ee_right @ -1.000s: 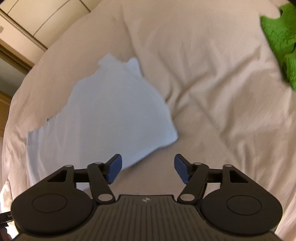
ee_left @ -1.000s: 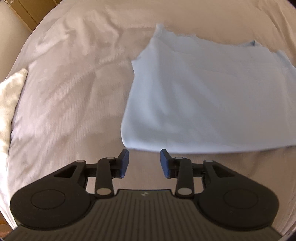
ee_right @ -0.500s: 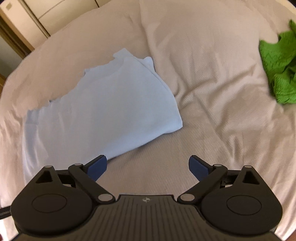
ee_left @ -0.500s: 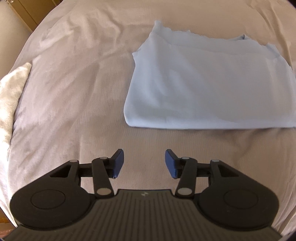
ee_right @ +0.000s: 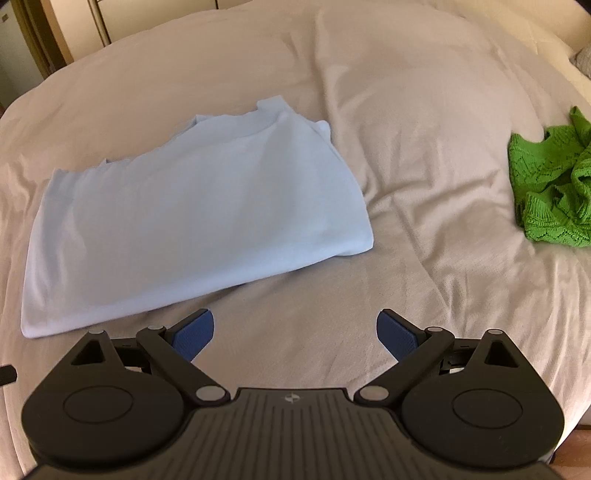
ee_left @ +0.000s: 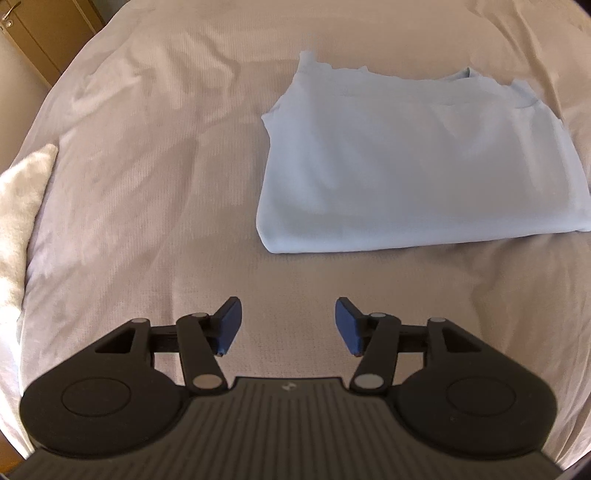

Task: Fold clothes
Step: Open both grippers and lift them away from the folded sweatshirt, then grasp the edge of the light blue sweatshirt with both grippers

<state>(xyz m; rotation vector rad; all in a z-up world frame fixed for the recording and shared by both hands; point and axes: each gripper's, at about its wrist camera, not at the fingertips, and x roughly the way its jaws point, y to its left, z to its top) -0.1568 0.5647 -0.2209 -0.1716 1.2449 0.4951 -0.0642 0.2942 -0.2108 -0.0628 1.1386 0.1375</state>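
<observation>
In the left wrist view, the left gripper (ee_left: 287,326) sits at the bottom centre of the frame with its blue-padded fingers (ee_left: 229,324) spread apart and nothing between them, hovering over the beige bed cover (ee_left: 147,184). The folded light blue garment (ee_left: 417,166) lies flat on the bed in the upper right of the frame, well apart from the fingertips. Its long axis runs left to right across the picture; the smooth folded edge faces the gripper along the lower side, and the uneven layered edges with a collar-like notch lie along the far, upper side. A white fluffy cloth (ee_left: 18,206) shows at the left edge, and a wooden door (ee_left: 40,33) at the upper left corner. In the right wrist view, the right gripper (ee_right: 295,334) is at the bottom centre, its fingers (ee_right: 194,334) opened wide and empty above the bed cover (ee_right: 424,129). The blue garment (ee_right: 192,206) fills the left and centre of the frame, its long axis slanting from lower left up to the right, the rounded folded end pointing right and the ragged layered edge along the top. A crumpled green knitted garment (ee_right: 550,192) lies at the right edge, well apart from the blue one, and cupboard fronts (ee_right: 147,18) show along the top left.
</observation>
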